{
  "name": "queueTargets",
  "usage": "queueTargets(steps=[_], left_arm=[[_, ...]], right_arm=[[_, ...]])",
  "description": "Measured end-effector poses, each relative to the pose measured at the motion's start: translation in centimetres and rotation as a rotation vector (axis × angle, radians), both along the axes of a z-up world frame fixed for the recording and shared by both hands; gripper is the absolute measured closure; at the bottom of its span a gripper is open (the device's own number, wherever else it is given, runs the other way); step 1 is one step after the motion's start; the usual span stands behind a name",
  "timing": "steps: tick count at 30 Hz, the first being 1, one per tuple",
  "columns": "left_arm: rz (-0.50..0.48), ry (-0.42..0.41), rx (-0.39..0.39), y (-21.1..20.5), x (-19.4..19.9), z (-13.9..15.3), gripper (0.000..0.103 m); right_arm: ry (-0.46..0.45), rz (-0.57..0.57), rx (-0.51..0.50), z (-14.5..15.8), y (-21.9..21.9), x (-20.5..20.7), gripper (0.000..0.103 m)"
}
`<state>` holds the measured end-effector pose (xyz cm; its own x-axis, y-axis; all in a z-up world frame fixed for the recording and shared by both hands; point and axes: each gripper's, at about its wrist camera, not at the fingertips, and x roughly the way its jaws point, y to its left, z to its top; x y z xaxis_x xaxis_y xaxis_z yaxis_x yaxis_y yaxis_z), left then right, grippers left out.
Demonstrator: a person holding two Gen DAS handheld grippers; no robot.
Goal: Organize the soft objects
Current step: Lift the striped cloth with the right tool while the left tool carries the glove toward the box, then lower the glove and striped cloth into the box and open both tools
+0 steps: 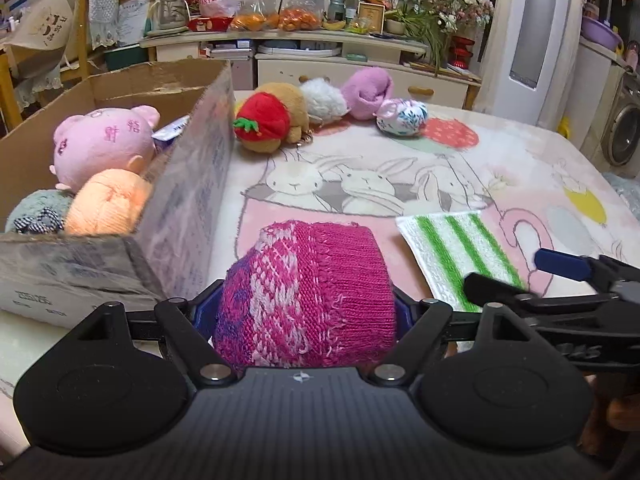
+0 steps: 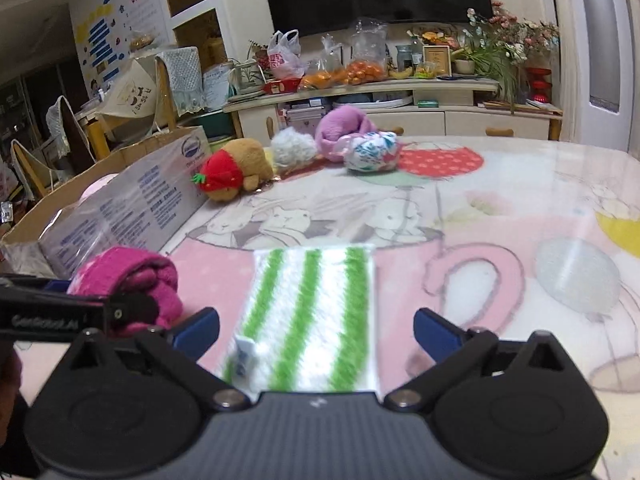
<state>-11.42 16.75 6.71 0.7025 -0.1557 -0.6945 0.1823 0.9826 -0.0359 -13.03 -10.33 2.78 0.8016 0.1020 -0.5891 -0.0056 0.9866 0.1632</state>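
A magenta knitted hat (image 1: 308, 288) fills the space between the blue pads of my left gripper (image 1: 304, 308), which is shut on it, right beside the cardboard box (image 1: 184, 200). In the right wrist view the same hat (image 2: 132, 276) shows at the left, in the left gripper (image 2: 100, 308). A white cloth with green stripes (image 2: 308, 312) lies flat on the table. My right gripper (image 2: 316, 334) stands wide open over its near end, pads clear of it. From the left wrist view the right gripper (image 1: 528, 278) hovers over that cloth (image 1: 452, 248).
The box holds a pink pig plush (image 1: 104, 144), an orange knit ball (image 1: 108, 208) and a grey-green item (image 1: 36, 212). At the table's far side lie a brown plush with a strawberry (image 1: 268, 120), a white fluffy toy (image 1: 324, 100), a purple roll (image 1: 368, 88) and a floral bundle (image 1: 402, 116).
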Motion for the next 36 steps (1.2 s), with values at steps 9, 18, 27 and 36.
queueTargets(steps=[9,18,27,36], left_arm=[[-0.004,-0.002,-0.023,0.5,0.1,1.0,0.007],[-0.046,-0.009,-0.071,0.4,0.1,2.0,0.007],[-0.056,-0.087,-0.066,1.3,-0.6,3.7,0.006],[0.008,-0.164,-0.091,4.0,-0.6,5.4,0.006]], right_arm=[[0.091,-0.002,-0.093,-2.3,1.8,2.2,0.001],[0.088,-0.014,-0.169,-2.6,2.6,2.2,0.015],[0.051,-0.031,-0.146,-0.7,2.8,1.9,0.025],[-0.038,-0.01,-0.136,3.3,3.9,1.9,0.027]])
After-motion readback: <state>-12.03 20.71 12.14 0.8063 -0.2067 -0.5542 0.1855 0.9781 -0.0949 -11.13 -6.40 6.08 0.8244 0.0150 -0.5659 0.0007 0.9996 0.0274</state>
